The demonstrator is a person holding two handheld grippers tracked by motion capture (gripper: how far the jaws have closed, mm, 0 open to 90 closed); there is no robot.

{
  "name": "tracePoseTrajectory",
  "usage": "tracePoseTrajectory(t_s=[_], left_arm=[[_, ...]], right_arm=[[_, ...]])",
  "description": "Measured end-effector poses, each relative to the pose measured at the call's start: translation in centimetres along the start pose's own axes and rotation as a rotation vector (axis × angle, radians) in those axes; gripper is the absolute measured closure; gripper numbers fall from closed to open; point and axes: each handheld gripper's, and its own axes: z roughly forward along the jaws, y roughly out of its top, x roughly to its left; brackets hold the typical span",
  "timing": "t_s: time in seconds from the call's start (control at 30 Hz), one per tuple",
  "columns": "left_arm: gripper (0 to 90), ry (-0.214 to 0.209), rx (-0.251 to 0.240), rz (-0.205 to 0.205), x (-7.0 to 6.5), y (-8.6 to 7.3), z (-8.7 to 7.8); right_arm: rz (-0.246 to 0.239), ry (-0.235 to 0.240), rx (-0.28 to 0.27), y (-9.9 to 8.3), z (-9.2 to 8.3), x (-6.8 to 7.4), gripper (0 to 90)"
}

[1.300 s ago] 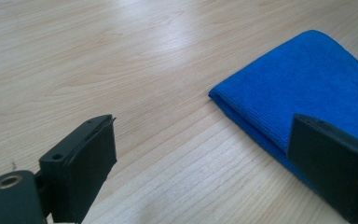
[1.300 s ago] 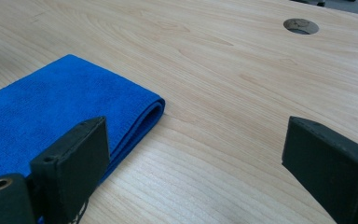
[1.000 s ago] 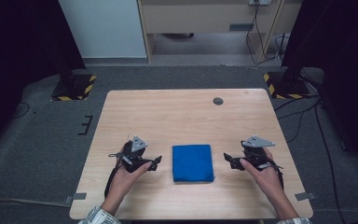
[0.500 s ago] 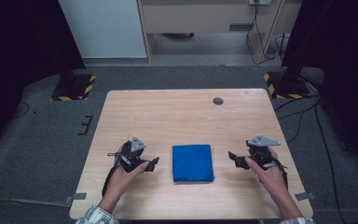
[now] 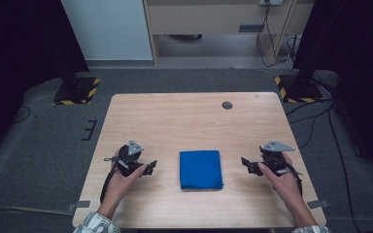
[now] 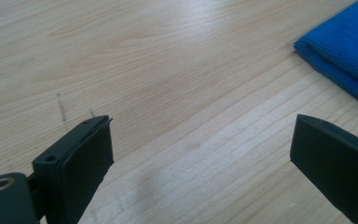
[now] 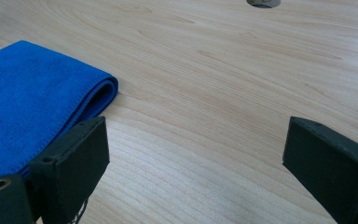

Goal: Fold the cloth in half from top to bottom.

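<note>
Nearest the person, the left gripper and right gripper rest low over the table, both with jaws spread wide and empty. Between them lies the folded blue cloth, apparently touching neither. Farther off sits a small round grommet.

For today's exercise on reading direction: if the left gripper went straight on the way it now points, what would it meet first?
Probably the folded blue cloth: the left gripper, jaws open, points across the table toward its near edge, with bare wood between.

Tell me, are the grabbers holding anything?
No. Both the left gripper and right gripper are open and empty, apart from the folded blue cloth.
</note>
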Motion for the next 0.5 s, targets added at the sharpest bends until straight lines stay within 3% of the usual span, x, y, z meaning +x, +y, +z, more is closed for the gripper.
tracePoseTrajectory(t_s=[0.33,0.5], left_arm=[[4.9,0.021,0.004,-0.020,1.1,-0.3,0.0],[4.9,0.030,0.018,-0.017,1.7,-0.1,0.6]], right_arm=[[-0.005,-0.011,0.009,-0.1,0.2,-0.2,7.1],[0.013,-0.014,0.032,0.1,1.4,-0.5,7.2]])
